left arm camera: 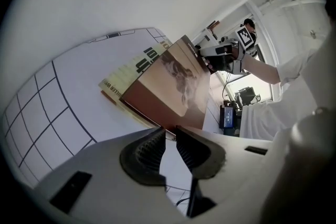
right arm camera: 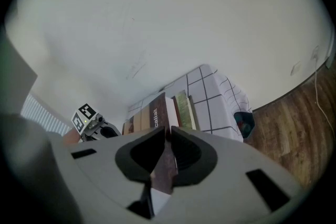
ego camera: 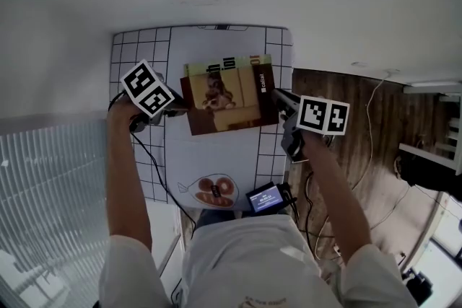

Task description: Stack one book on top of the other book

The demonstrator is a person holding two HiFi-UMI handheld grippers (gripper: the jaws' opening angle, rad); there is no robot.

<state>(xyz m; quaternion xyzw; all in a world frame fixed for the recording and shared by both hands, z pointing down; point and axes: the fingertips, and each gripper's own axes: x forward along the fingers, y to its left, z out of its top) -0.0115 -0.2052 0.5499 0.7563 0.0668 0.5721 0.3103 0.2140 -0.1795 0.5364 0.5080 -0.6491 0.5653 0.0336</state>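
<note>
Head view, item one: brown book [ego camera: 229,101], lying askew over the green book [ego camera: 224,64] and covering all but its far strip, on the gridded bench [ego camera: 137,58].

Right claw [right arm camera: 169,132]: clamped on the brown book's spine edge, to the right of the green book.

Left claw [left arm camera: 170,131]: jaws slightly apart, bench visible through the gap, the brown book's corner at the tips, no grip evident; to the left of the green book.

Handling note: the brown book appears tilted, with its spine side raised. Lower it level and square its edges to the green book, the left claw guiding, before letting go.
</note>
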